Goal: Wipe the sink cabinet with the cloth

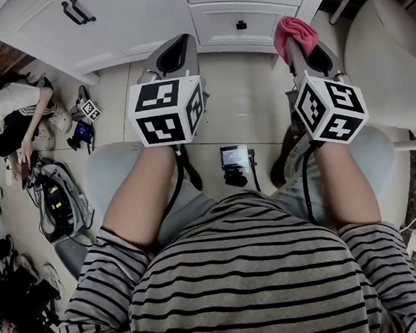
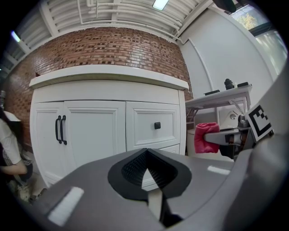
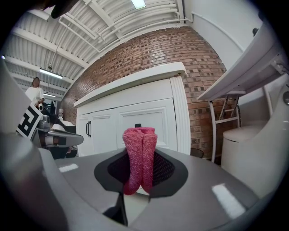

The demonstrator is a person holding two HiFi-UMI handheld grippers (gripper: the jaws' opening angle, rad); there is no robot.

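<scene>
The white sink cabinet (image 1: pixel 149 14) stands just ahead of me, with two doors with black handles (image 1: pixel 76 11) and drawers with a black knob (image 1: pixel 241 25). It fills the left gripper view as cabinet (image 2: pixel 95 128) and shows in the right gripper view as cabinet (image 3: pixel 135 119). My right gripper (image 1: pixel 301 49) is shut on a folded pink cloth (image 1: pixel 295 34), which sticks up between its jaws as cloth (image 3: pixel 140 158), short of the cabinet. My left gripper (image 1: pixel 175 50) is shut with nothing in it, its tips meeting at gripper (image 2: pixel 145 154). The two are held level, side by side.
A person (image 1: pixel 9 119) crouches on the tiled floor at the left beside a grey bag (image 1: pixel 58 202) and a marker-cube device (image 1: pixel 89 110). A small black device (image 1: pixel 235 159) lies between my knees. A white toilet (image 1: pixel 388 57) and a folding table (image 2: pixel 221 95) stand to the right.
</scene>
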